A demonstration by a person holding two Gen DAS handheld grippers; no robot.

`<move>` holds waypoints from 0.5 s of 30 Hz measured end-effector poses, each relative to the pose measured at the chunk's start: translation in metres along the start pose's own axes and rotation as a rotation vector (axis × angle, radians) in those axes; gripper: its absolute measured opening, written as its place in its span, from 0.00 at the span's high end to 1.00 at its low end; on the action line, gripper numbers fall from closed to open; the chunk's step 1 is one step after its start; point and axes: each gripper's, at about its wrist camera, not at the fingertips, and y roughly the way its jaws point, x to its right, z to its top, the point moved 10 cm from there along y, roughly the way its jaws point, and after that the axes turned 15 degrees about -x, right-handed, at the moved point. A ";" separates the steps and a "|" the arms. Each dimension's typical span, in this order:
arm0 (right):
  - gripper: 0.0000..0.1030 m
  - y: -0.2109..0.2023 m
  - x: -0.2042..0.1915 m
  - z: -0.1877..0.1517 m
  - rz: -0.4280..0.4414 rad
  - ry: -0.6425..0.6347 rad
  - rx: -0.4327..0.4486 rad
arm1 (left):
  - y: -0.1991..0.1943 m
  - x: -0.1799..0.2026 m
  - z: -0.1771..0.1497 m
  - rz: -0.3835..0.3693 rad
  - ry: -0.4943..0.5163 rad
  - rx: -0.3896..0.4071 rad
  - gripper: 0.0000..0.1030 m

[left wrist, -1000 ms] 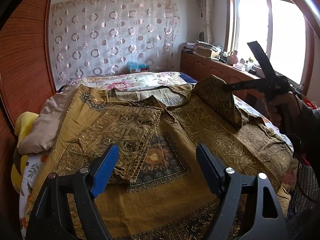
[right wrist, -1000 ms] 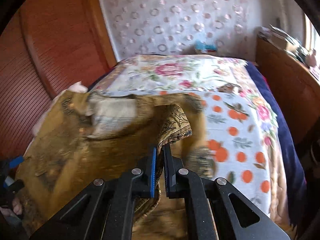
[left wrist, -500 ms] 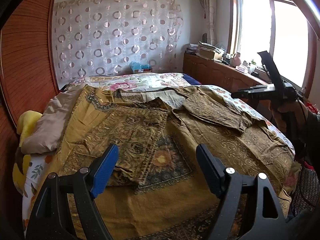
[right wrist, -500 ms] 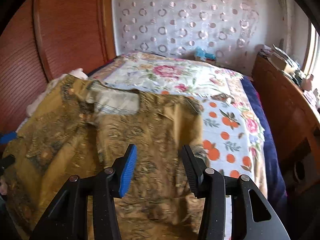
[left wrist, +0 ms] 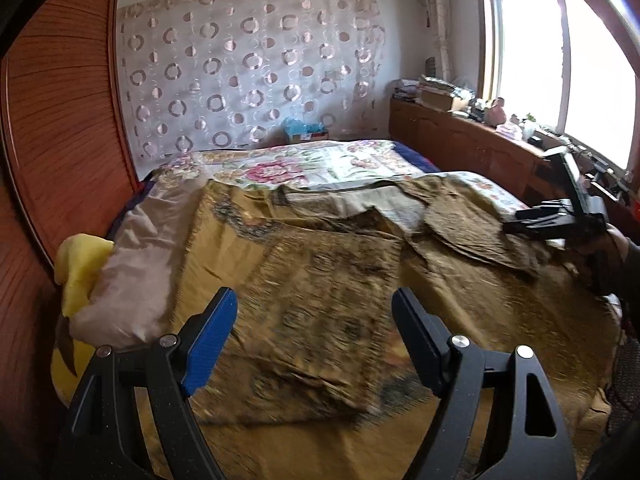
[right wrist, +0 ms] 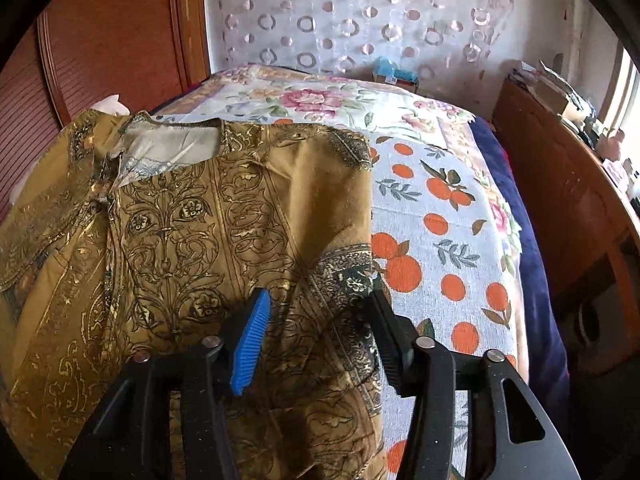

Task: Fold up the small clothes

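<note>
Left-wrist view: the left gripper (left wrist: 312, 344) hangs above a mustard-gold patterned shirt (left wrist: 320, 280) spread across the bed (left wrist: 320, 160); its two fingers (left wrist: 208, 340) are spread wide, one faced with a blue pad, the other black, and nothing lies between them. Contact with the cloth cannot be judged, as the fabric below is blurred. A folded-in panel of the shirt lies under the gap, and a sleeve (left wrist: 472, 232) is folded inward over the garment's far right side. At the right edge, the right gripper (left wrist: 532, 220), gripped by the right hand (left wrist: 612, 248), sits just beside the shirt's edge. A beige pillow (left wrist: 132, 264) and a yellow cushion (left wrist: 76, 268) lie against the wooden wall panel (left wrist: 60, 120) on the left. Right-wrist view: the right gripper (right wrist: 316, 320) is likewise parted wide, blue-padded finger (right wrist: 250, 340) to the left, black finger to the right, pinching nothing; both fingertips lie low over the shirt's (right wrist: 180, 240) right-hand edge, where gold cloth meets the orange-printed bedsheet (right wrist: 440, 240). Whether the tips press the fabric cannot be told. The shirt's pale inner collar (right wrist: 172, 148) faces upward at the far end.
</note>
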 end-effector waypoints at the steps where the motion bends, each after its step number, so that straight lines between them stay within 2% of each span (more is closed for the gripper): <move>1: 0.39 0.002 0.002 -0.001 0.012 0.015 -0.001 | 0.003 -0.005 0.004 0.005 -0.004 -0.006 0.22; 4: 0.34 0.002 0.006 -0.004 0.048 0.039 -0.004 | 0.014 -0.019 0.014 0.008 -0.028 -0.027 0.22; 15: 0.24 0.005 0.007 -0.006 0.022 0.051 -0.008 | 0.055 -0.067 0.048 0.081 -0.054 -0.087 0.22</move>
